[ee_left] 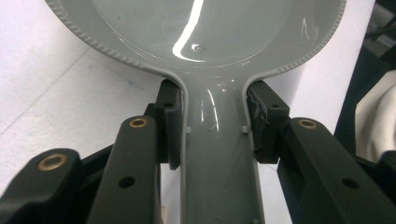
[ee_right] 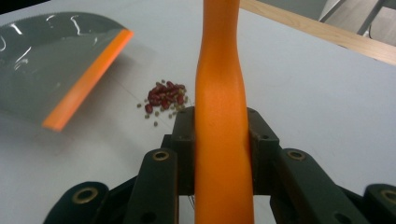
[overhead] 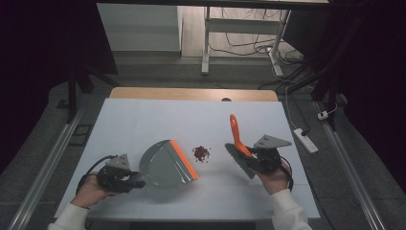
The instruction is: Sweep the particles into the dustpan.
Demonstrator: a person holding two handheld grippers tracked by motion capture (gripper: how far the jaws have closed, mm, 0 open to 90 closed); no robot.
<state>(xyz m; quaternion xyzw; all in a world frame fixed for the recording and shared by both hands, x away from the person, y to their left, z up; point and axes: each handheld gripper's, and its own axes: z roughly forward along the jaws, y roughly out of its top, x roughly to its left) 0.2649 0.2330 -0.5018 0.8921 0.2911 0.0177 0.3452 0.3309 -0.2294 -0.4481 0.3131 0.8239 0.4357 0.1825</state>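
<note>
A grey dustpan (overhead: 165, 164) with an orange lip (overhead: 184, 159) rests on the white table, lip facing right. My left gripper (overhead: 136, 181) is shut on the dustpan's handle (ee_left: 217, 154), a pad pressing on each side. A small pile of red beans (overhead: 201, 153) lies on the table between the lip and the brush. My right gripper (overhead: 252, 155) is shut on the orange handle (ee_right: 222, 121) of a hand brush, whose dark bristle head (overhead: 238, 161) hangs low at the right of the beans. From the right gripper view the beans (ee_right: 164, 96) sit just beyond the jaws, the dustpan (ee_right: 46, 65) at upper left.
The white table (overhead: 143, 115) has a wooden strip (overhead: 191, 94) along its far edge. A power strip (overhead: 305, 139) lies on the floor at the right, with cables and desk legs (overhead: 207, 48) beyond the table.
</note>
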